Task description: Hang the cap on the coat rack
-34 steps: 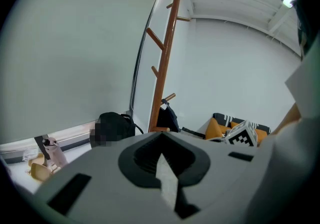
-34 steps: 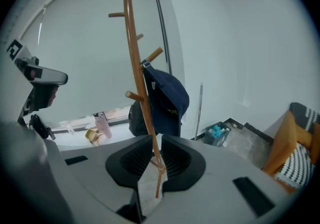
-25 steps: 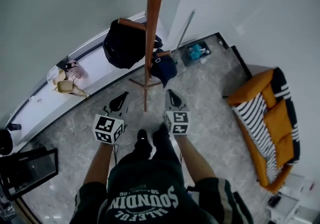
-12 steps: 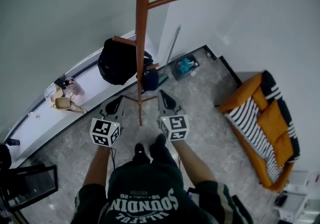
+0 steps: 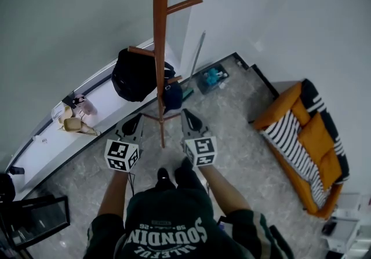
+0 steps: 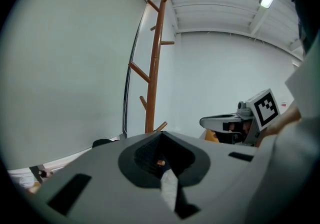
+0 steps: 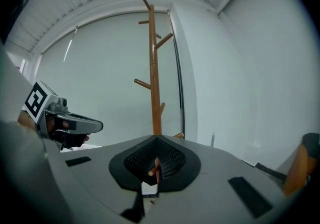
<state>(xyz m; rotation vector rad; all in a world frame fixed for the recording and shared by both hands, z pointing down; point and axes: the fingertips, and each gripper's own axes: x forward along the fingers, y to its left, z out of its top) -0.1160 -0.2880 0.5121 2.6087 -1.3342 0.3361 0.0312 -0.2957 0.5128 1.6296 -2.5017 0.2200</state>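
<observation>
Cap (image 5: 172, 94) hanging low on coat rack (image 5: 159, 49), left claw (image 5: 134, 123) and right claw (image 5: 189, 117) both closed, empty

This looks like a living room in a home. An orange sofa (image 5: 316, 136) with a striped throw (image 5: 287, 133) fills the right of the head view. A wooden coat rack (image 5: 159, 49) stands mid-frame on a pale marbled tile floor (image 5: 243, 113), carrying a black bag (image 5: 132, 75) and a dark cap (image 5: 172, 94). Plain white walls and a long white ledge (image 5: 103, 98) holding small trinkets run along the left.
</observation>
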